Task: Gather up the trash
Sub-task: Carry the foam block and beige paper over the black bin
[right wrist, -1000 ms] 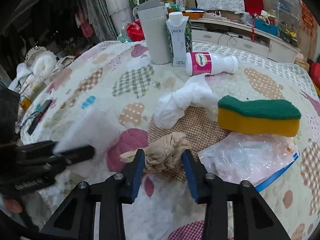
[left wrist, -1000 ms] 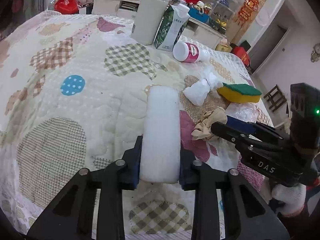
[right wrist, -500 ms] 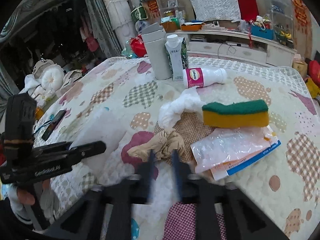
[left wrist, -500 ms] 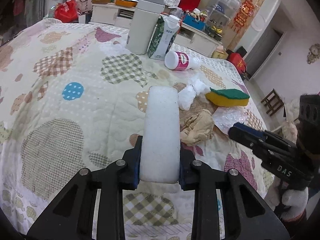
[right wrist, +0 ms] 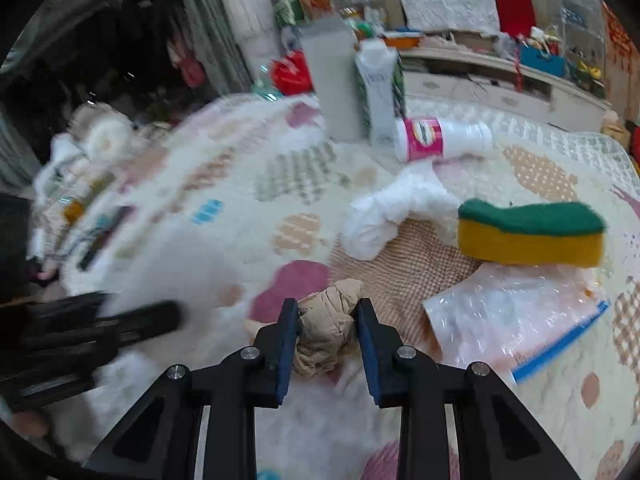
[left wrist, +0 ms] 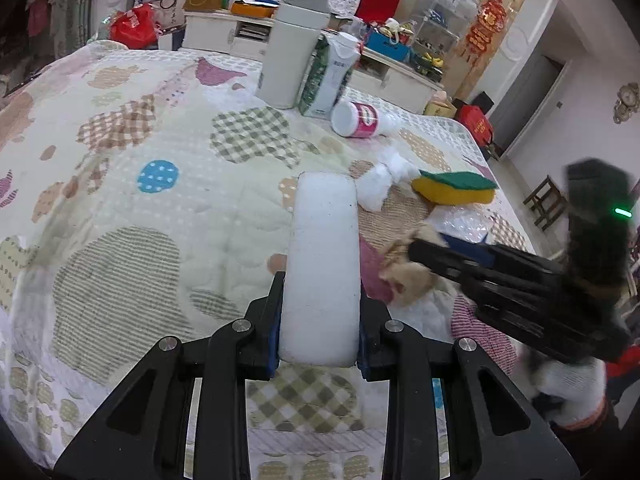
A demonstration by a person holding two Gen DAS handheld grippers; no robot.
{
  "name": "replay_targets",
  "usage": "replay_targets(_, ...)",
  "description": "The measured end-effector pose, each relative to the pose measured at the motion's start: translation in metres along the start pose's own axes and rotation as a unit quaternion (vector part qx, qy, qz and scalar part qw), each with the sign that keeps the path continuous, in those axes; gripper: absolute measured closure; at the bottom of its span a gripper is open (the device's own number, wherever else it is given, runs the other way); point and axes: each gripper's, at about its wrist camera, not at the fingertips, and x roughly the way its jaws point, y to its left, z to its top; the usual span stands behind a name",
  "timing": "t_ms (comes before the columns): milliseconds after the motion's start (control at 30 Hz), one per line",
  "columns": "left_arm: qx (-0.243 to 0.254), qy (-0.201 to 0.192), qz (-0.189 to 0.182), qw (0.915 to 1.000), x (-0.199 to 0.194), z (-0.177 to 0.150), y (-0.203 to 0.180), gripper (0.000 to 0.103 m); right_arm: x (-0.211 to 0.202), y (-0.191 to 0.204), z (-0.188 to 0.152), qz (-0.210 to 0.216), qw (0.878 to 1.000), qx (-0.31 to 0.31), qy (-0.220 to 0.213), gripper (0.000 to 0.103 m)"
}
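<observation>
My left gripper [left wrist: 320,336] is shut on a long white foam block [left wrist: 322,264] and holds it over the patchwork quilt [left wrist: 120,200]. My right gripper [right wrist: 326,340] has its jaws around a crumpled tan paper wad [right wrist: 326,336], which also shows in the left wrist view [left wrist: 408,276]; the pads look close to it but the frame is blurred. A crumpled white tissue [right wrist: 392,216], a yellow-green sponge [right wrist: 532,236] and a clear plastic bag [right wrist: 516,312] lie beyond it. A white bottle with a pink label [right wrist: 436,140] lies on its side.
A tall white bin [left wrist: 290,68] and a green-white carton [left wrist: 330,76] stand at the far side of the bed. A dark phone-like object [right wrist: 104,236] lies at the left edge. Cabinets and clutter stand behind the bed.
My right gripper pulled back from the tan wad, then came forward again with its jaws around it. My left gripper has kept the foam block, shifting only slightly.
</observation>
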Motion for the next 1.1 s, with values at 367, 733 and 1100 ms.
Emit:
replay_targets(367, 0.038, 0.017, -0.034, 0.9986, 0.011, -0.015, -0.055, 0.077, -0.09, -0.017, -0.058, -0.017, 0.999, 0.025, -0.045, 0.075)
replay_targets(733, 0.08, 0.022, -0.053, 0.9952, 0.017, -0.023, -0.119, 0.077, -0.143, -0.069, -0.105, -0.063, 0.992, 0.095, -0.057, 0.075)
replay_targets(1100, 0.129, 0.034, -0.07, 0.9886, 0.026, -0.035, -0.175, 0.077, -0.178, -0.097, -0.135, -0.088, 0.984, 0.135, -0.082, 0.075)
